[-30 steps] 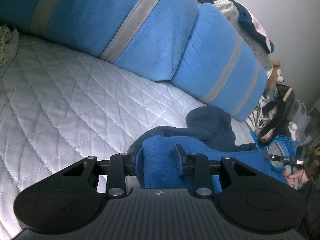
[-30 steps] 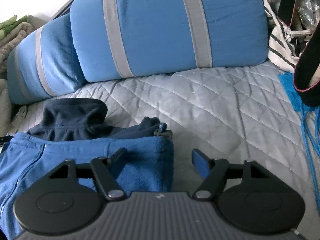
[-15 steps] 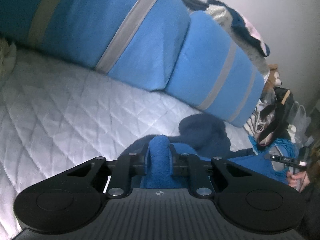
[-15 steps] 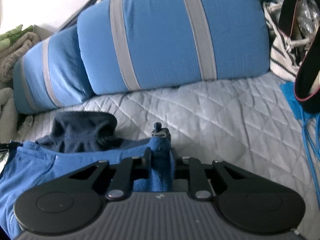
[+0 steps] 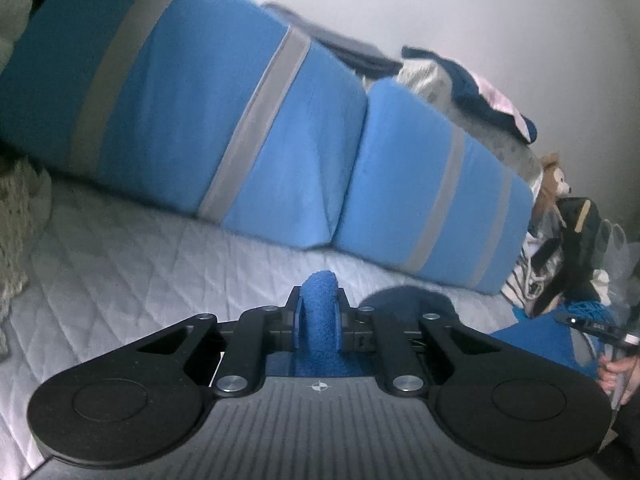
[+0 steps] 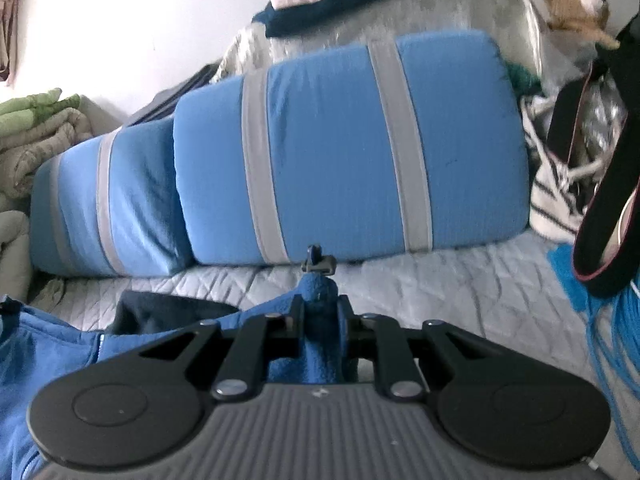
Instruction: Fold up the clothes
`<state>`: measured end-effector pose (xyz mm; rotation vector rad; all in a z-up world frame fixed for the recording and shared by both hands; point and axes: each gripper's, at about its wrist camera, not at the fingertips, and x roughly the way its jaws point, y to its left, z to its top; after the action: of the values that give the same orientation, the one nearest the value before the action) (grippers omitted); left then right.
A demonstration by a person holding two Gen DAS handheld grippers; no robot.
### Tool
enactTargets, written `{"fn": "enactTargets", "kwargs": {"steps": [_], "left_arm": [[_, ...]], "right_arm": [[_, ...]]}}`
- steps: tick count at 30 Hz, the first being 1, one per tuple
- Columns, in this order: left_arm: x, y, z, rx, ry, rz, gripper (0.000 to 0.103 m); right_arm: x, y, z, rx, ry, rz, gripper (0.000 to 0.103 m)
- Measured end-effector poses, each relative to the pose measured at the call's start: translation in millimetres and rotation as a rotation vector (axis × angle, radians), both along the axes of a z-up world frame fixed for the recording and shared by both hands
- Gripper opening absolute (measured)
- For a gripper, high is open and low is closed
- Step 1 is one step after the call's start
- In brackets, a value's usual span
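Left tongs (image 5: 319,312) are now closed on a bunched fold of the blue fleece (image 5: 318,320), where a second ago they stood open around it; the view has tipped up toward the pillows (image 5: 256,128), so the fleece edge appears lifted off the bed (image 5: 120,264). Right tongs (image 6: 320,320) likewise have gone from wide open to clamped on the fleece's other corner, beside its cord toggle (image 6: 318,262) — both ends held, the fleece slung between them, its navy hood (image 6: 160,312) on the quilt, consistent with raising the fleece for a fold.
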<state>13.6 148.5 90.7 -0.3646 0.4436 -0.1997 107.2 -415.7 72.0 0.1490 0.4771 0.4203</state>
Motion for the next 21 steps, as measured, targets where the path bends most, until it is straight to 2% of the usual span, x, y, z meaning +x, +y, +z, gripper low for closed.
{"fn": "enactTargets", "kwargs": {"steps": [8, 14, 18, 21], "left_arm": [[9, -4, 24, 0.020, -0.088, 0.059, 0.014], [25, -7, 34, 0.044, -0.104, 0.093, 0.014], [42, -8, 33, 0.059, -0.093, 0.101, 0.014], [58, -7, 20, 0.077, -0.031, 0.114, 0.014]], "right_arm": [[11, 6, 16, 0.008, -0.064, -0.061, 0.015], [26, 13, 21, 0.002, -0.074, -0.101, 0.015], [40, 20, 19, -0.021, -0.057, -0.123, 0.015], [52, 24, 14, -0.039, -0.038, -0.138, 0.015]]}}
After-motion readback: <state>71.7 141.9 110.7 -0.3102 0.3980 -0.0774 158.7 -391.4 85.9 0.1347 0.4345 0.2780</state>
